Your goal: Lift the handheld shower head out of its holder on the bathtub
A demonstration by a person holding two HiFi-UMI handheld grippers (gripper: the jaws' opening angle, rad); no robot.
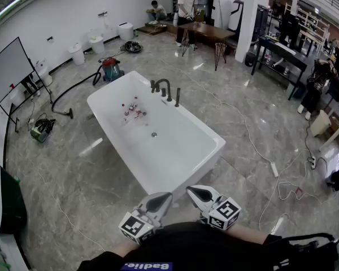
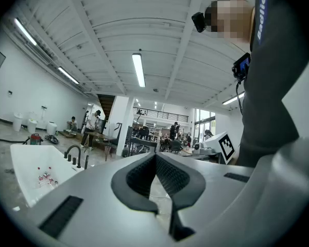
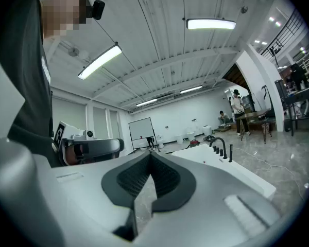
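White bathtub (image 1: 181, 176) on a grey marble floor (image 1: 73, 168), open workshop around me.
Left to right: whiteboard (image 1: 10, 66), red vacuum (image 1: 109, 68), then the handheld shower head (image 1: 177, 97) upright in its holder on the tub's far rim, beside the faucet (image 1: 161, 85); a power strip (image 1: 274, 169) lies at right. My left gripper (image 1: 165, 196) and right gripper (image 1: 193, 192) hover before the tub's near end, jaws together.

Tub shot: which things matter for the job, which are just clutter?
Job: bathtub; handheld shower head, upright on the rim; left claw and right claw, both shut, empty.
Lying about: vacuum cleaner; small items in the tub; power strip; whiteboard.
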